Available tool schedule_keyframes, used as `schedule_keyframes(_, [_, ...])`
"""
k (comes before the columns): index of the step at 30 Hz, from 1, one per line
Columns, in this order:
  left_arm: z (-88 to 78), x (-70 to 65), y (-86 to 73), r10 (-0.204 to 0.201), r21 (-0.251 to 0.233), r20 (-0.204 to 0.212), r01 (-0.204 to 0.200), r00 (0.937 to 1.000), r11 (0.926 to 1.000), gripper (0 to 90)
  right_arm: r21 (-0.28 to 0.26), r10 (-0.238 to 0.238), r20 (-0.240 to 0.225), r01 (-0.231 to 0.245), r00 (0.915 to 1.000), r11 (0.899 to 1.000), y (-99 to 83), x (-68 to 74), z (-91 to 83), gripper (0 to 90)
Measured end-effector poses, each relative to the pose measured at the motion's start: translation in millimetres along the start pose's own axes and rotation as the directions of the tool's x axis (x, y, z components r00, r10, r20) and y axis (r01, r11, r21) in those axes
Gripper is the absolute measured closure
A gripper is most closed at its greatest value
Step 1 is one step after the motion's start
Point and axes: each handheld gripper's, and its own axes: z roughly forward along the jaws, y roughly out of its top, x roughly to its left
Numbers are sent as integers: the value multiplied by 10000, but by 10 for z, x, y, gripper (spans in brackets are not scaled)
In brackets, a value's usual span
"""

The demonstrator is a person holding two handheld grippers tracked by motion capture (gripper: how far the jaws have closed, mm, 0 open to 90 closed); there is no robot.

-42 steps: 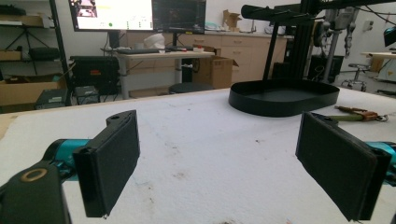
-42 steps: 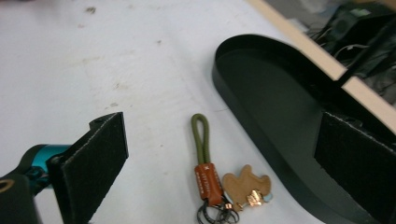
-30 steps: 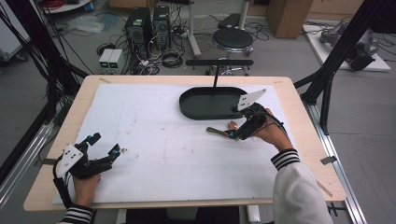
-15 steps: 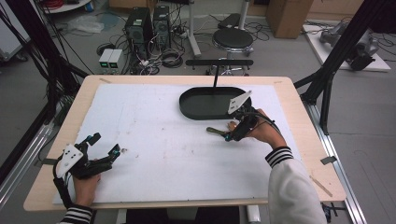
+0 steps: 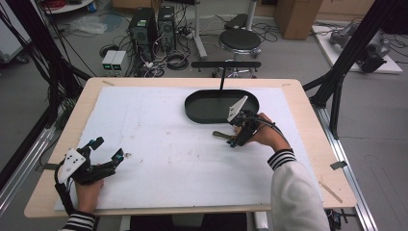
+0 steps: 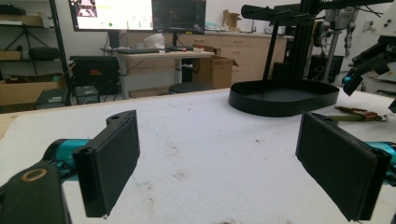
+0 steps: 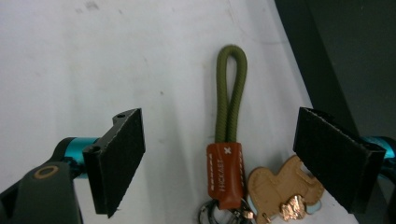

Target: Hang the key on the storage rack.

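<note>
Key fob (image 7: 227, 135) lies flat on the white sheet (image 5: 159, 144) of the counter (image 5: 308, 139) — olive cord loop pointing to 12 o'clock in the right gripper view, orange leather tab below it, metal ring and a tan leather charm (image 7: 285, 191) at the 6 o'clock end; the fob sits between the two pads of the right hand-held gripper (image 7: 219, 161), nearer the pad at 3 o'clock, the charm just beside that pad; pads not pressing on it; jaws apart, and they have just been closing with the fob between them.

High view: right hand-held gripper (image 5: 239, 137) tilted down over the fob (image 5: 222, 135), which pokes out toward 9 o'clock; black oval tray (image 5: 195, 103) just beyond at 12 o'clock, apart from the fob.

Left hand-held gripper (image 5: 107, 150) rests at the counter's 7 o'clock corner — well apart from the fob; jaws wide apart, nothing between them; in its own view the tray (image 6: 280, 100) stands at 1 o'clock, the fob (image 6: 359, 114) at 3 o'clock.
</note>
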Motion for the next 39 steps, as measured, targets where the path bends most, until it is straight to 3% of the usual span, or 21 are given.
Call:
schedule_keyframes(5, [2,1,0,-33,-7,-2,33,10000,10000,141,353,75,-201,-68,9998,9994,31,-48,61,238])
schedule_keyframes(13, [2,2,1,-16,31,9,16,10000,10000,141,826,-57,-184,72,9998,9966,13,-64,119,262])
schedule_keyframes(15, [2,1,1,-10,38,8,10,10000,10000,141,1165,-136,-152,153,9998,9931,4,-72,143,288])
schedule_keyframes(23, [2,2,1,-19,35,9,19,10000,10000,141,1664,-320,-346,374,9989,9854,-10,-73,182,402])
schedule_keyframes(33, [2,2,1,-19,36,8,19,10000,10000,141,1968,-612,-289,657,9977,9782,-8,-74,173,534])
schedule_keyframes(36, [2,2,1,-15,38,9,15,10000,10000,141,2028,-774,-260,811,9967,9759,-7,-76,158,621])
schedule_keyframes(39, [2,2,1,-15,35,8,15,10000,10000,141,1943,-663,-431,735,9969,9782,-17,-81,160,660])
